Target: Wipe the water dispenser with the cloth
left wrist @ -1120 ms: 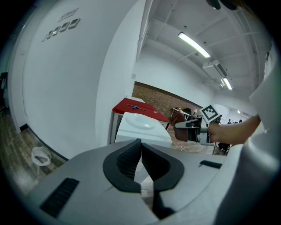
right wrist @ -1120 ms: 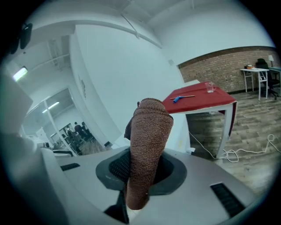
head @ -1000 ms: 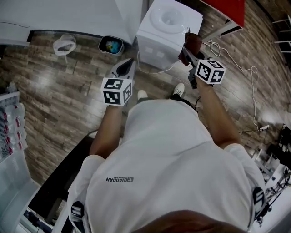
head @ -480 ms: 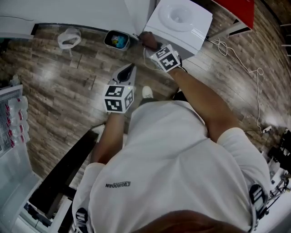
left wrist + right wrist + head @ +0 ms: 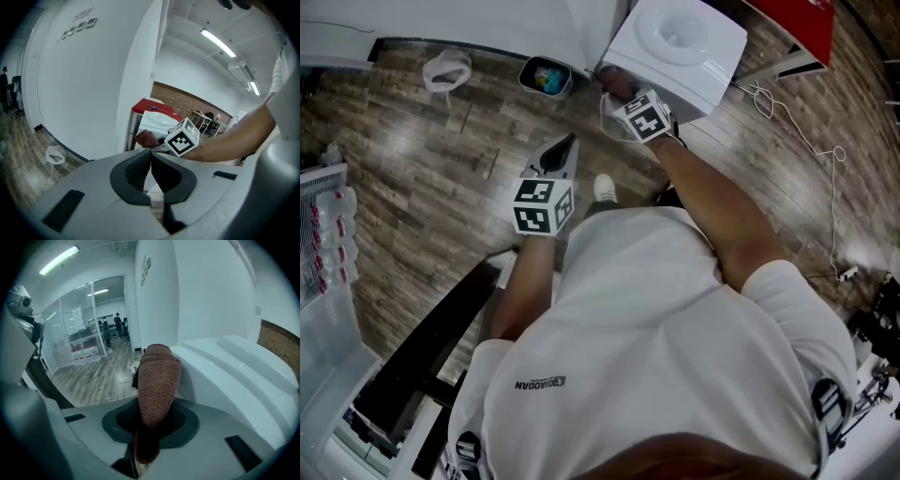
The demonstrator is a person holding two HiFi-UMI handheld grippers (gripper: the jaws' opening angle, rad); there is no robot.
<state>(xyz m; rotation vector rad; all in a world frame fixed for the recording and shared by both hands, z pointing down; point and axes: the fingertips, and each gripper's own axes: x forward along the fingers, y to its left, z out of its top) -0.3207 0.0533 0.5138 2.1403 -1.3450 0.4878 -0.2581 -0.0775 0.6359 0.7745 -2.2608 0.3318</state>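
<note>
Head view: right gripper point(image 5: 619, 89) holds the cloth point(image 5: 612, 81) at the near corner of the water dispenser point(image 5: 694, 56), floor bin point(image 5: 546, 75) beside it containing something blue; left gripper view: left gripper point(image 5: 150, 157), jaws together, nothing between; right gripper view: jaws clamped on the cloth, long axis pointing forward beside the dispenser's wall.

Brown cloth point(image 5: 158, 376), white dispenser point(image 5: 712, 75), wood-grain floor point(image 5: 422, 178)

R gripper point(image 5: 153, 423) clamps brown cloth point(image 5: 158, 378) (tip by white dispenser point(image 5: 229, 380)).
</note>
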